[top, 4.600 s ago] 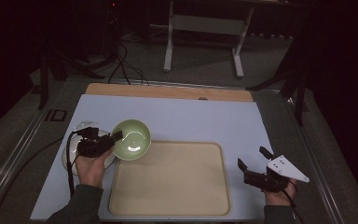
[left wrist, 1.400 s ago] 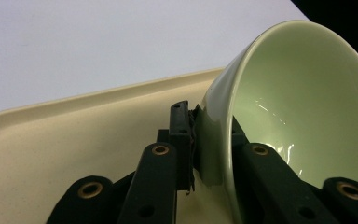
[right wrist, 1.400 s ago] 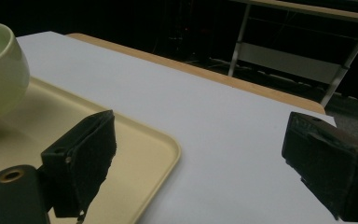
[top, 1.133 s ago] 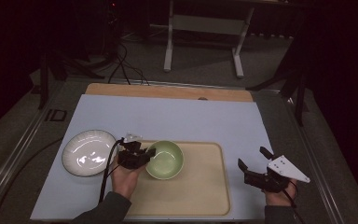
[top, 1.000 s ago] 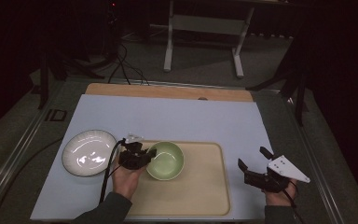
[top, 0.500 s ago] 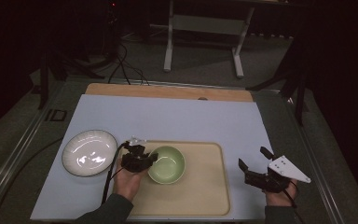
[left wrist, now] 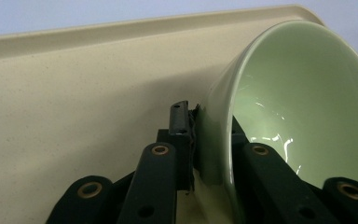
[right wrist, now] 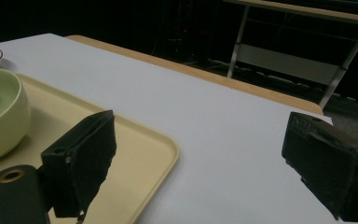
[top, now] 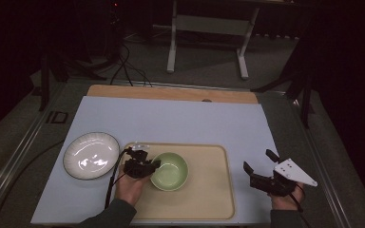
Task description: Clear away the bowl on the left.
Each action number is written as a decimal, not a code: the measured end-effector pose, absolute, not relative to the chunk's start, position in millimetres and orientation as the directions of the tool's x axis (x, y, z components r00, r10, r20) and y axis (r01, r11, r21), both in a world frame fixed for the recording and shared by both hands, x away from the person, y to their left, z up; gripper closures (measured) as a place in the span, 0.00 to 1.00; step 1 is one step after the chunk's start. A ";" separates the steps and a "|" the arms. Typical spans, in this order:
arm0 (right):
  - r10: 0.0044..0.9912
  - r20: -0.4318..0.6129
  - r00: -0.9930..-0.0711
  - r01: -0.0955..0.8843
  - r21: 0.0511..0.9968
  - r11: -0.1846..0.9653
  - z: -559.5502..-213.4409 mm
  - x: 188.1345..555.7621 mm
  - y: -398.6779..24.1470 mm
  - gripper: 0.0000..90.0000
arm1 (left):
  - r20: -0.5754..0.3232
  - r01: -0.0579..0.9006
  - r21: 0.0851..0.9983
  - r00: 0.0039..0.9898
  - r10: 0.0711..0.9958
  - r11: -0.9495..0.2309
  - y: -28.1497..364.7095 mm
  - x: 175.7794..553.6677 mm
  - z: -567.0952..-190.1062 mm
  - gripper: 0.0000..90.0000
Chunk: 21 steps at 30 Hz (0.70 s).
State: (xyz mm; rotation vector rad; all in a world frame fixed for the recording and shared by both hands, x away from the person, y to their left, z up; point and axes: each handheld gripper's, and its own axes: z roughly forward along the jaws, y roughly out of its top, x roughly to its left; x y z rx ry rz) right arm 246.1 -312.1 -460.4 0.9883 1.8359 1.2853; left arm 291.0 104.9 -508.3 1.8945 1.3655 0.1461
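item: green bowl (top: 169,171), glazed ceramic by the look of it. i judge it stiff, fairly heavy for its size, slick on the glaze, and liable to chip if knocked on the tray. best hold is the rim wall, one jaw inside and one outside, which is where my left gripper (top: 140,167) has it: jaws pinched together on the near-left rim (left wrist: 214,140). orientation: round, no long axis; mouth faces up in the high view, though it looks tipped in the left gripper view. location: on the beige tray (top: 214,199), left of its middle. nearby: white plate (top: 91,155) on the pale blue mat (top: 180,121), just left of the tray. my right gripper (top: 266,176) rests by the tray's right edge, jaws wide apart, holding nothing.
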 end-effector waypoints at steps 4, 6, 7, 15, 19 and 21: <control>0.870 -0.105 -0.481 0.201 0.953 0.226 -460.4 246.0 -312.0 0.11 | -0.338 0.764 0.636 0.403 0.851 -0.109 106.3 291.0 -511.0 0.91; 0.870 -0.106 -0.482 0.200 0.953 0.227 -460.4 246.0 -311.9 0.11 | -0.307 0.759 0.640 0.401 0.863 -0.124 104.8 290.8 -512.6 0.91; 0.870 -0.106 -0.482 0.200 0.953 0.227 -460.4 246.0 -311.9 0.11 | -0.304 0.758 0.640 0.399 0.865 -0.125 104.6 291.1 -513.2 0.92; 0.869 -0.108 -0.483 0.200 0.952 0.230 -460.8 246.2 -311.5 0.11 | -0.301 0.751 0.650 0.391 0.870 -0.113 105.0 292.6 -514.5 0.90; 0.869 -0.108 -0.483 0.199 0.953 0.229 -460.6 246.2 -311.9 0.11 | -0.280 0.732 0.673 0.389 0.878 -0.109 107.9 292.1 -510.1 0.85; 0.869 -0.108 -0.482 0.199 0.953 0.229 -460.5 246.1 -312.0 0.11 | -0.279 0.723 0.684 0.383 0.881 -0.097 110.9 291.8 -506.8 0.82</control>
